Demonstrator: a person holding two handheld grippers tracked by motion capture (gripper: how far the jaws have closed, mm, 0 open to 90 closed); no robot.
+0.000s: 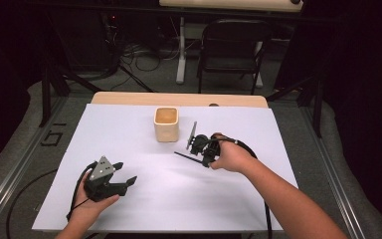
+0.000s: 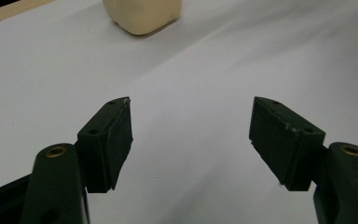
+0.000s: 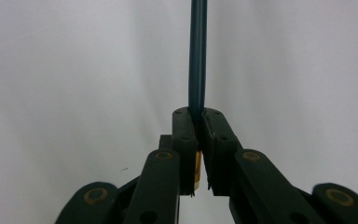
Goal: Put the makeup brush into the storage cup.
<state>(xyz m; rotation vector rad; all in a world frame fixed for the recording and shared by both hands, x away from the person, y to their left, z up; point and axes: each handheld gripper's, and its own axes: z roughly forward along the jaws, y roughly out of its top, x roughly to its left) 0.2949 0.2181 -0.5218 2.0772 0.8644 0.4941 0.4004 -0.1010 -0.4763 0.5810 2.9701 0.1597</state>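
My right gripper (image 3: pixel 198 117) is shut on a thin dark pencil (image 3: pixel 198 51), which sticks straight out past the jaw tips over the white sheet. A brass-coloured bit of it shows between the jaws lower down. From above, the right gripper (image 1: pixel 205 159) is right of centre, and the pencil (image 1: pixel 186 156) points left, low over the sheet. A cream square cup (image 1: pixel 166 124) stands upright behind it, also at the top of the left gripper view (image 2: pixel 142 16). My left gripper (image 1: pixel 127 172) rests at the front left, its jaws (image 2: pixel 191 140) open and nothing between them.
A white sheet (image 1: pixel 129 139) covers most of the wooden table (image 1: pixel 179 98). Black cables trail from both grippers off the front edge. A folding chair (image 1: pixel 231 45) and a desk leg stand on the floor beyond the table.
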